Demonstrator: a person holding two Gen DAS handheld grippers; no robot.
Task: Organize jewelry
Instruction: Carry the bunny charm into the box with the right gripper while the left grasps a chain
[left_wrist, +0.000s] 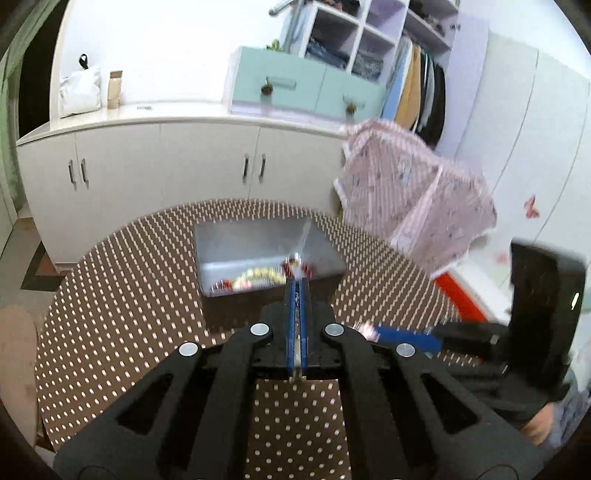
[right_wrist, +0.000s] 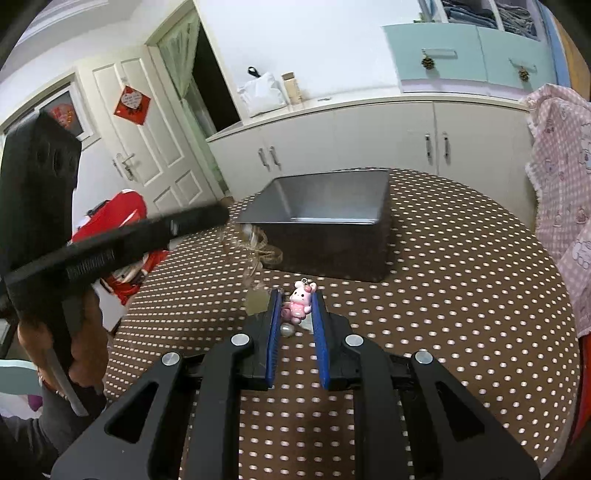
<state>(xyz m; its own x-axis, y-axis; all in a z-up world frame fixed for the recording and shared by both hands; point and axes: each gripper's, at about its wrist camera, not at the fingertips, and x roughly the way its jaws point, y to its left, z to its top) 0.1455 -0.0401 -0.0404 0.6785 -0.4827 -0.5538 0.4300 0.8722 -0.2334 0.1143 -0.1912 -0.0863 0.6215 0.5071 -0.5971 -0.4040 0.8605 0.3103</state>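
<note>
My left gripper (left_wrist: 297, 282) is shut, with a thin pale strand pinched between its blue pads. In the right wrist view the left gripper (right_wrist: 221, 215) hovers beside the metal tray (right_wrist: 332, 221). A straw-coloured strand (right_wrist: 260, 254) with a bow and a small tag hangs from its tip. The tray (left_wrist: 229, 240) holds blurred yellow and red beads (left_wrist: 243, 282). My right gripper (right_wrist: 295, 297) is shut on a pink bunny charm (right_wrist: 297, 306) low over the dotted table. A pearl (right_wrist: 287, 329) lies under the charm. The right gripper (left_wrist: 375, 332) also shows from the side.
The round table (right_wrist: 461, 295) has a brown cloth with white dots. A pink patterned garment (left_wrist: 417, 199) hangs at its right edge. A red bag (right_wrist: 123, 221) sits beyond the left edge. White cabinets (left_wrist: 166, 162) stand behind. A hand (right_wrist: 85, 354) grips the left tool.
</note>
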